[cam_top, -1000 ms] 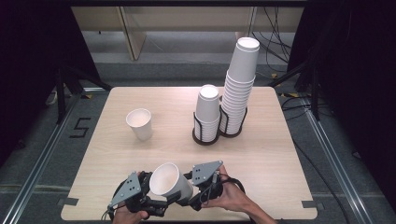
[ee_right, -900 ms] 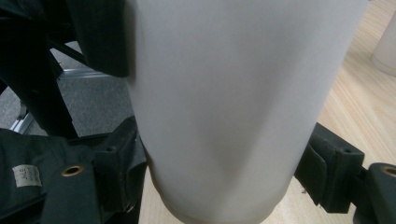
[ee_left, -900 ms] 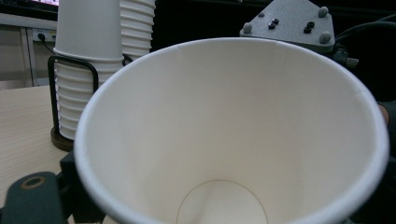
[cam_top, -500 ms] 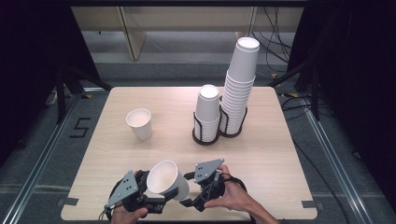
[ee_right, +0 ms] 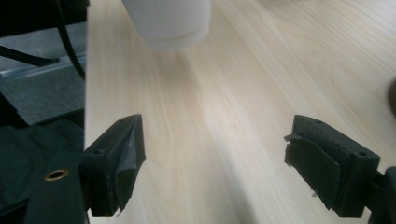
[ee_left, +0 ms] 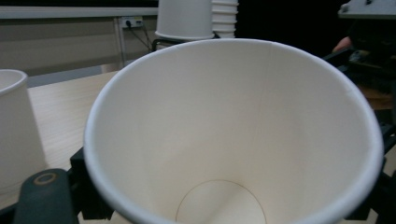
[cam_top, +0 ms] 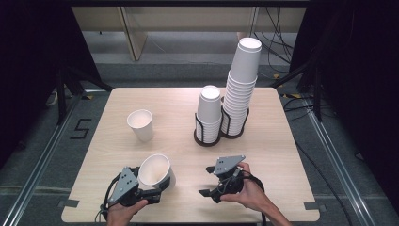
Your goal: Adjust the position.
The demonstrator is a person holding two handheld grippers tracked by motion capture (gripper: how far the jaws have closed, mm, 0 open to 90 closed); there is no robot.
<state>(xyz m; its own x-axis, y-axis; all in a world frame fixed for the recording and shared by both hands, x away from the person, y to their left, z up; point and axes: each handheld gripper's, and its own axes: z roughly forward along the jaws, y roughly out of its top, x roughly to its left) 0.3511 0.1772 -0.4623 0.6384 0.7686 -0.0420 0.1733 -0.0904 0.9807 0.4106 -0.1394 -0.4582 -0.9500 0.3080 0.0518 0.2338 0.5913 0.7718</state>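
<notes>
Paper cup (cam_top: 155, 172) sits near the table's (cam_top: 282, 155) front edge, left of middle, tipped so its open mouth faces up and away from the person. The left gripper (cam_top: 141, 188) has its jaws clamped on the cup's lower part, the hand coming in low from the front edge. The right gripper (cam_top: 209, 181) is just beside it to the right, jaws spread wide with nothing between them, pointing left toward the cup, palm wrapped around its body. Another cup (cam_top: 140, 125) stands upright further back on the left.
</notes>
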